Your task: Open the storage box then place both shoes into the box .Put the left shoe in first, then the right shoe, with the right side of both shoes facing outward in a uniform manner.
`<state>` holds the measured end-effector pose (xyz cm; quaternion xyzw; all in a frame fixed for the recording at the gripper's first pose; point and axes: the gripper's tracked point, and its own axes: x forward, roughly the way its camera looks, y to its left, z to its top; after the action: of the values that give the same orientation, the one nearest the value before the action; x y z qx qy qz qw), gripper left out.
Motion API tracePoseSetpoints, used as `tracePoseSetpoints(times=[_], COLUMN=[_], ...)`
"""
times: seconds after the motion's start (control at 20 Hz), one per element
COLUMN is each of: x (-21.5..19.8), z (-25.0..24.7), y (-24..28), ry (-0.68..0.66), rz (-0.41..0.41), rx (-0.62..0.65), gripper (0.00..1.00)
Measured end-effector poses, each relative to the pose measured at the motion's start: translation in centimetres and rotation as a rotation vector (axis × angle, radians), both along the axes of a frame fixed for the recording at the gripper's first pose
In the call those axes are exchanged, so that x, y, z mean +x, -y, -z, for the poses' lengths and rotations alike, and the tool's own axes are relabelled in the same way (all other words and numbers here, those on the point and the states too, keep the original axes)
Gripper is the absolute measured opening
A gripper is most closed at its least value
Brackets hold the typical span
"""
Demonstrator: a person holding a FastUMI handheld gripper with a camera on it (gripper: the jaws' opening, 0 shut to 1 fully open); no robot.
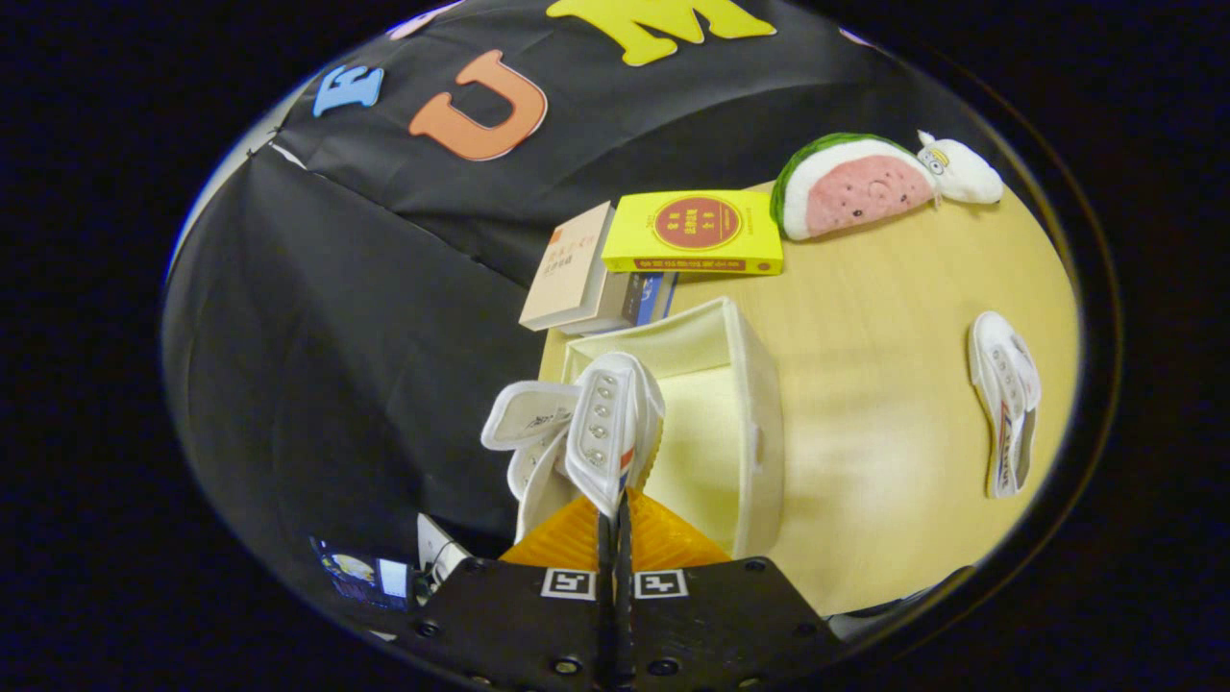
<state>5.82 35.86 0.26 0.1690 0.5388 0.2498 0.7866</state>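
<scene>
Because the task wants the left shoe in first, the white shoe point(601, 428) is carried by the gripper point(615, 524), whose two orange fingers point(567, 540) stand almost together, clamped on a thin edge of the upper so the shoe hangs ahead of them with its eyelet row showing and its opening turned toward the cloth side. It hangs over the near-left corner of the storage box point(759, 423), at the bench's point(884, 432) left edge; whether it touches the rim I cannot tell. Judging by that pose, the step in hand is lowering the shoe in, and the side grip probably serves to keep one flank facing outward.

Open on top, the box shows a pale, bare floor and cream walls; nothing lies inside as far as can be seen. Beyond its far wall, books are stacked at the bench's back-left corner, a tan book point(567, 269) leaning beside a yellow book point(694, 233). Further right along the back edge rests a watermelon plush point(850, 187), touching a small white plush point(961, 171). Near the right edge, well apart from the box, the second shoe point(1004, 404) lies on its side, awaiting its turn.
</scene>
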Motion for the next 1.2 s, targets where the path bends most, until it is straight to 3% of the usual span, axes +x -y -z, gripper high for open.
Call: tracePoseSetpoints(times=[0.15,0.3,0.45,0.6,0.8,1.0,1.2], x=[1.1,2.6,2.8,2.0,0.3,0.4,0.2], z=[3.0,6.5,8.3,9.3,13.2,12.6,9.4], y=[-2.2,-2.9,-5.4,-6.9,-7.3,-7.1,-5.9], ry=[-0.003,0.049,0.066,0.14,0.089,0.067,0.131], rz=[0.065,0.185,0.282,0.266,0.173,0.104,0.047], rx=[-0.066,-0.155,-0.122,-0.193,-0.32,-0.288,-0.279], gripper=[0.0,0.0,0.0,0.0,0.0,0.0,0.18])
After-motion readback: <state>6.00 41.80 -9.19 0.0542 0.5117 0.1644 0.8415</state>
